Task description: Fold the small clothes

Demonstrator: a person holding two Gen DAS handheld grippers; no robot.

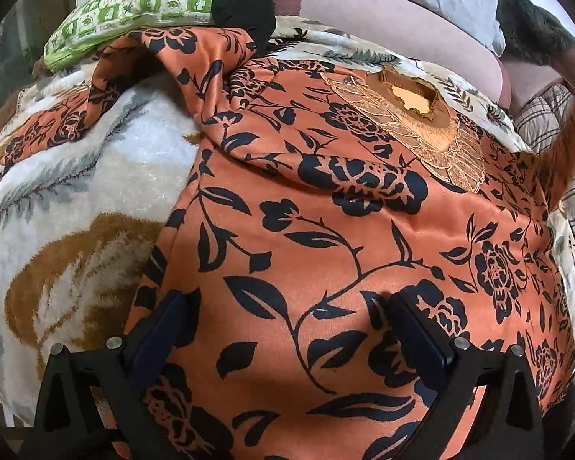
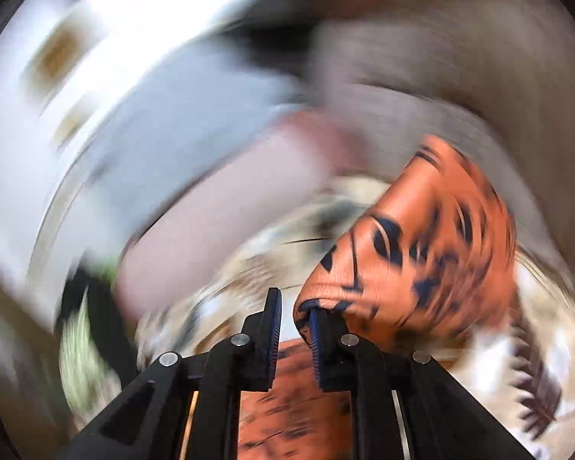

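Note:
An orange garment with a black flower print [image 1: 326, 230] lies spread on a bed, its embroidered neckline [image 1: 410, 107] at the far side. My left gripper [image 1: 287, 306] hovers just above the near part of the cloth. It is open, its fingers wide apart with nothing between them. The right wrist view is badly blurred. There my right gripper [image 2: 293, 310] has its jaws nearly together, with a bunched fold of the same orange garment [image 2: 421, 237] gathered at the right fingertip [image 2: 314, 318] and rising from it.
A fluffy white blanket with leaf and brown patterns [image 1: 76, 191] covers the bed under the garment. A green checked pillow [image 1: 134, 4], a black cloth [image 1: 245, 0] and a pink bolster [image 1: 383, 27] lie at the far side. Plaid fabric [image 1: 540, 115] is at the right.

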